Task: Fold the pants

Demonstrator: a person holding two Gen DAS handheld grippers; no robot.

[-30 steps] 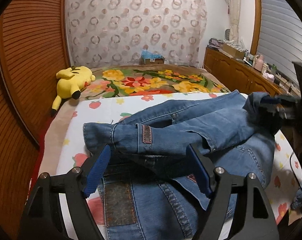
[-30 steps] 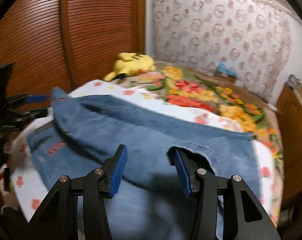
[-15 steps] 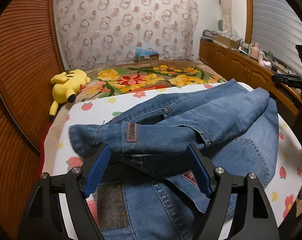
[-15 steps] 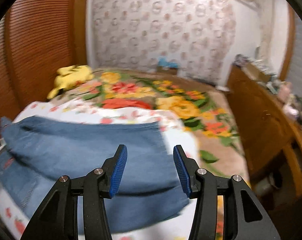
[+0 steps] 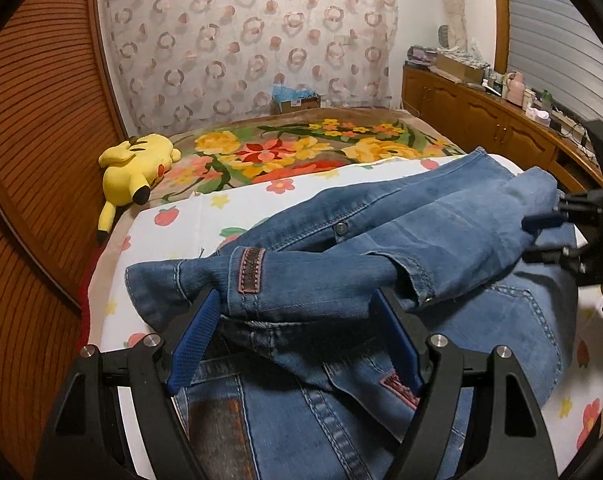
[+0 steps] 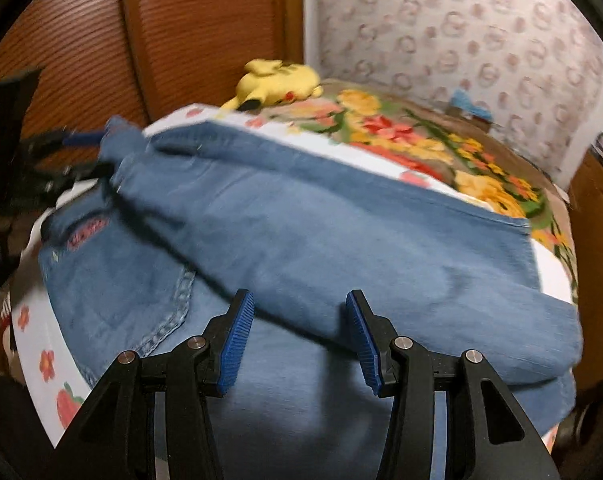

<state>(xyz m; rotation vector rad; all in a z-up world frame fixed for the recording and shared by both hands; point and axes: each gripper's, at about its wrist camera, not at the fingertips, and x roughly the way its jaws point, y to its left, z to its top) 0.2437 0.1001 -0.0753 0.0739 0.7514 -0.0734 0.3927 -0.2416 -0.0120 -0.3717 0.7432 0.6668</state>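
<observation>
Blue jeans lie on the bed, with an upper part folded over the rest; the fold runs from the belt loop end at left to the bunched end at right. My left gripper is open, its blue fingers at either side of the folded waistband end, not clamped. My right gripper is open over the folded denim; it also shows at the right edge of the left wrist view, beside the bunched end. The left gripper shows at the far left of the right wrist view.
A white sheet with fruit print covers the near bed, a floral blanket the far part. A yellow plush toy lies at the left by the wooden wall. A cluttered wooden dresser runs along the right.
The right gripper swung away toward the room half a second ago and has come back over the folded jeans. The left gripper stayed at the waistband end, open throughout.
</observation>
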